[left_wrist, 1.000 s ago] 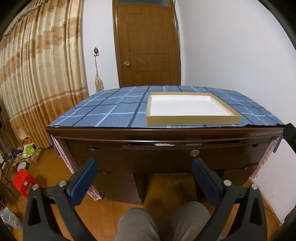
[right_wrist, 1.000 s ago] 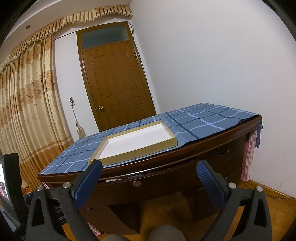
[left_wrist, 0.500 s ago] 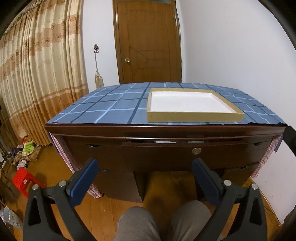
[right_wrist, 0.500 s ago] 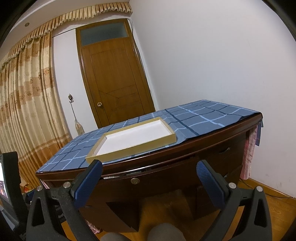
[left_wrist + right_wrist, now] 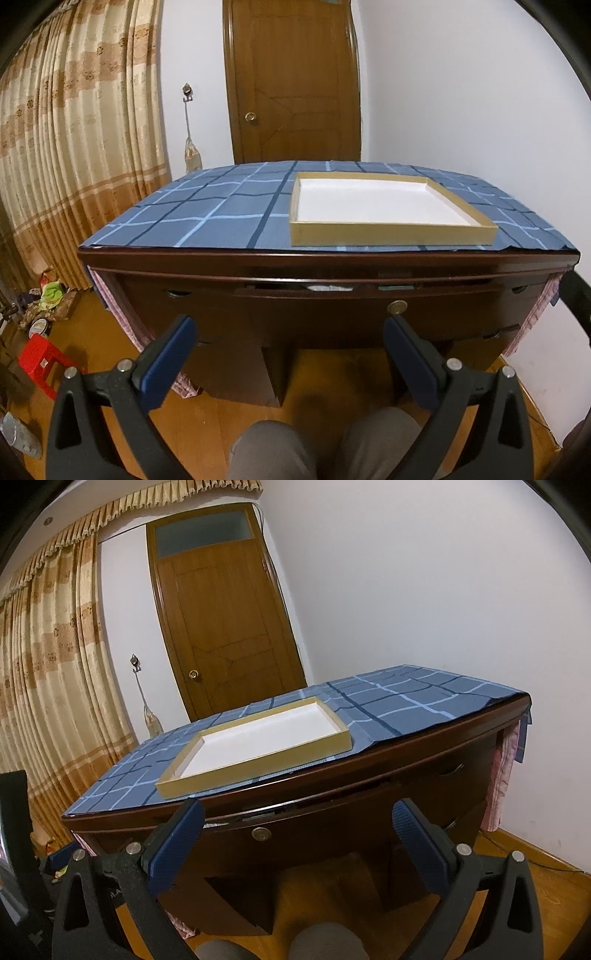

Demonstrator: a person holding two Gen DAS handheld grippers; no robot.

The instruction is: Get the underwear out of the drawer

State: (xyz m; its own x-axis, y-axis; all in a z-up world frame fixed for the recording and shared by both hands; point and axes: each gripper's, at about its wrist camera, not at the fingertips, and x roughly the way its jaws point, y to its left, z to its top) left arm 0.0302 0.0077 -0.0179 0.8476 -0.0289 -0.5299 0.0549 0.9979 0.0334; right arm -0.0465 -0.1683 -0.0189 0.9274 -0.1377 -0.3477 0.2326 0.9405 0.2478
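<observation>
Our left claw and right claw are both wide apart and hold nothing. The drawer under the worktop is open just a crack. A pale bit inside may be the underwear. It should be soft and light, so we pinch a fold.

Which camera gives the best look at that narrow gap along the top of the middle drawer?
The left wrist view. It faces the dark wooden centre drawer nearly square on, so the gap runs across the picture with something pale visible inside. The right wrist view shows the same drawer at a slant, the gap thinner and partly behind the right gripper.
</observation>
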